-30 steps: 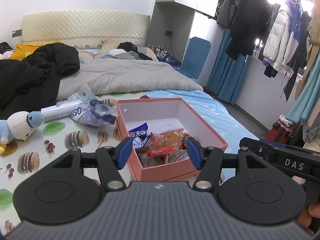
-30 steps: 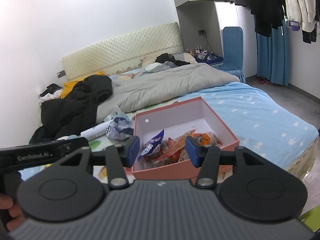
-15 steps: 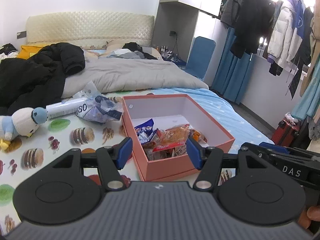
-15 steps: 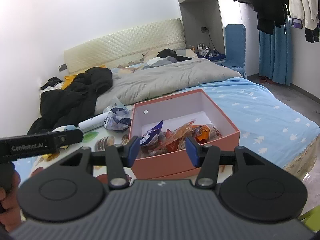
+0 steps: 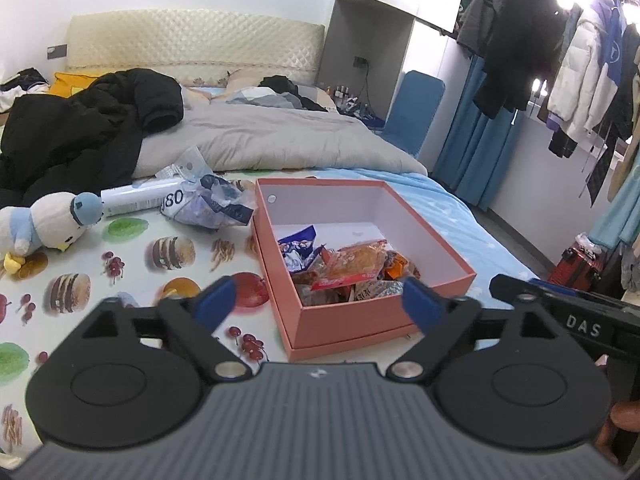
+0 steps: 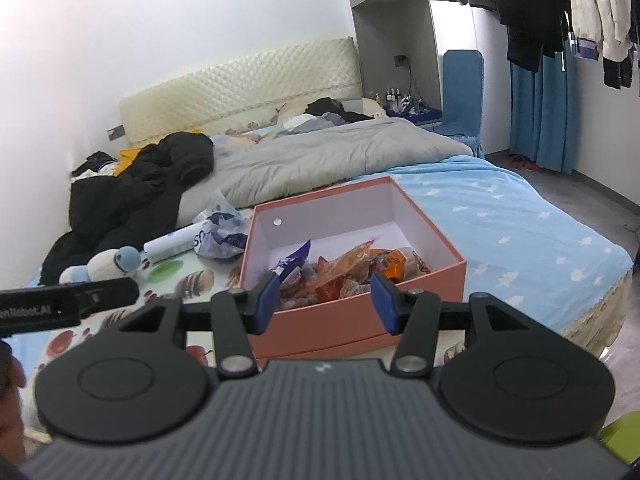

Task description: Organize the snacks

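On the bed's printed sheet (image 5: 128, 264), an open pink box (image 5: 352, 320) sits with its near corner toward both cameras. Snack packets (image 5: 344, 264) lie heaped in its near half: a blue-and-white wrapper at about 10 o'clock of the heap, orange and red wrappers at centre and 3 o'clock. Far half of the box shows bare white floor.

Outside the box, at its 10 o'clock and just beside the far-left wall, a crumpled blue-and-clear bag (image 5: 208, 208) rests against a white tube (image 5: 140, 200). Whether that bag counts as a snack cannot be told. Plush toy (image 5: 44, 224) further out at 9 o'clock.

Left gripper (image 5: 316, 300): fingers spread wide, nothing between them, held short of the box. Right gripper (image 6: 326, 300): fingers apart, nothing held, framing the near wall.

Judgement: snacks lie in the box. Scene fits two stages: packets gathered with the crumpled bag to follow, or the sorting finished and both tools hanging idle. Frames do not settle which, so no next move is logged. Any grasp here would meet thin, crinkly wrappers, overlapping.
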The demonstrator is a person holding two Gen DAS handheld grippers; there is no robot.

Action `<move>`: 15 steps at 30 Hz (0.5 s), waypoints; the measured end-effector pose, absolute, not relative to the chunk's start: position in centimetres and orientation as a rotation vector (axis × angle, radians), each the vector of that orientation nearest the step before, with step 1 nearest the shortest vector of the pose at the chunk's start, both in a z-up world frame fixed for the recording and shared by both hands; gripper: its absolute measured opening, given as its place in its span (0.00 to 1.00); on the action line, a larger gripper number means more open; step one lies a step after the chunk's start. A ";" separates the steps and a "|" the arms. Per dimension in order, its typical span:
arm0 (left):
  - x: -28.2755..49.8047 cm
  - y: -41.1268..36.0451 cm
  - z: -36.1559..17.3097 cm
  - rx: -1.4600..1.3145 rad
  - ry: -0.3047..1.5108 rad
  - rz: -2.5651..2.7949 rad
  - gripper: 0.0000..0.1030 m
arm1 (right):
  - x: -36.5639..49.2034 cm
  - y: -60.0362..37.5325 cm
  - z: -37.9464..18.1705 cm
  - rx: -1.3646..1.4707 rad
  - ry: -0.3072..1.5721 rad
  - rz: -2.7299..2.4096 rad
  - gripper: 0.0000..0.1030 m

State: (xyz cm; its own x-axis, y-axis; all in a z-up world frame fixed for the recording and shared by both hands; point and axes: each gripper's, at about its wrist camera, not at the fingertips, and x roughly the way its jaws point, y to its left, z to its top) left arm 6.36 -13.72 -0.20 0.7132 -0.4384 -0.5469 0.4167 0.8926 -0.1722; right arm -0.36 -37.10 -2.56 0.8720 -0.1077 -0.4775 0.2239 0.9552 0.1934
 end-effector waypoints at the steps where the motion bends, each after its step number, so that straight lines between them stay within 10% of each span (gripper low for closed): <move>1: 6.4 -13.8 -0.2 -0.025 0.613 -0.466 0.96 | -0.4 -37.2 -2.6 0.251 0.482 -0.167 0.72; 3: 6.3 -14.1 -0.2 0.006 0.609 -0.455 0.97 | -0.4 -37.2 -2.7 0.242 0.471 -0.180 0.97; 15: 7.3 -14.0 -1.0 0.012 0.636 -0.440 0.99 | 0.0 -37.2 -3.1 0.234 0.478 -0.207 1.00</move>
State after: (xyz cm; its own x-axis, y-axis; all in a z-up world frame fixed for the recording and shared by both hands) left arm 7.34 -13.98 -1.01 0.7156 -0.3940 -0.5768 0.4011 0.9078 -0.1224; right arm -0.01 -37.22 -3.10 0.8682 -0.1410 -0.4758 0.2500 0.9525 0.1739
